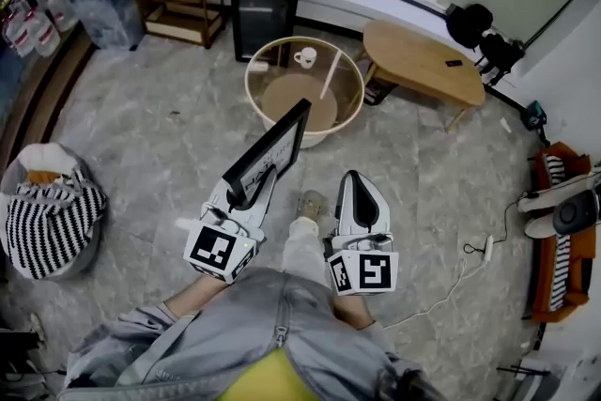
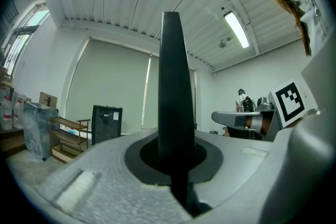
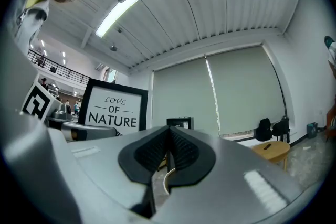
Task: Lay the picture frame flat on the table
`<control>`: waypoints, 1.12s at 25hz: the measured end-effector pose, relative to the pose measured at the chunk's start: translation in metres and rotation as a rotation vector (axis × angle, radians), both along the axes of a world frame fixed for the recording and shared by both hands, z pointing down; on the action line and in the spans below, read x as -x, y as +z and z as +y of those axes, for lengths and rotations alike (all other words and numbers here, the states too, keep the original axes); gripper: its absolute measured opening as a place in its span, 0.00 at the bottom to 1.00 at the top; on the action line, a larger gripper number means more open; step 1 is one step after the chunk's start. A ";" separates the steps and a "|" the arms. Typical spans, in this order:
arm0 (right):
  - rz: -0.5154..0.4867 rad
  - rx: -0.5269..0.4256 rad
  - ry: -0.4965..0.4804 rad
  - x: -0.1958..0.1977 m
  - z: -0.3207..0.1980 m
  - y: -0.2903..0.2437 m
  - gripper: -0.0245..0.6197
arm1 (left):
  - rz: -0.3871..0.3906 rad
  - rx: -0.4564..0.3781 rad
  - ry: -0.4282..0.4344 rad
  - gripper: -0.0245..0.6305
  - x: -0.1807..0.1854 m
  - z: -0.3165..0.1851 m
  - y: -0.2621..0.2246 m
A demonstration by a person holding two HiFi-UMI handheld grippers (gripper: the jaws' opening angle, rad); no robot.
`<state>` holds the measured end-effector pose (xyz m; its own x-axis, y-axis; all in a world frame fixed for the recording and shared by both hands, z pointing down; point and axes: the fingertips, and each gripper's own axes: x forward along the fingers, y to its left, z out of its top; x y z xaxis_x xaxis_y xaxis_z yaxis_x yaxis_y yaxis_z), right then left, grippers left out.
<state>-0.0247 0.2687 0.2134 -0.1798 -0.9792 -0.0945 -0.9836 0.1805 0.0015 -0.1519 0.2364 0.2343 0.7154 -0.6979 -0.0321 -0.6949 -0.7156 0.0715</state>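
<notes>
A pale marbled floor is filling most of the head view, and the person is standing on it in a grey jacket, with both forearms reaching forward at waist height. Ahead of them a round glass-topped bench is carrying a white mug, and an oval wooden bench is sitting to its right. The picture frame – black, with a white print reading "LOVE OF NATURE" – is hanging in the air over the floor on the person's side of the round bench. It is standing on edge and leaning, and in the head view its upper corner is overlapping that bench's rim. The left tool is lying level and pointing forward, with its marker cube nearest the body. Its jaws are pinching the frame's lower edge, so the frame is rising straight up between them in the left gripper view. The right tool is being held level beside it, a little apart and roughly parallel – its ribbed pads are pressed together on nothing.
</notes>
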 end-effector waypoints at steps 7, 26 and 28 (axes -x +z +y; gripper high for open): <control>-0.011 0.018 -0.094 -0.061 -0.150 0.004 0.03 | 0.002 0.012 -0.016 0.06 -0.072 -0.127 0.000; 0.023 0.061 -0.350 -0.162 -0.380 0.025 0.03 | 0.030 0.120 -0.060 0.06 -0.204 -0.338 0.025; 0.015 0.061 -0.367 -0.162 -0.383 0.028 0.03 | 0.032 0.128 -0.054 0.06 -0.206 -0.343 0.031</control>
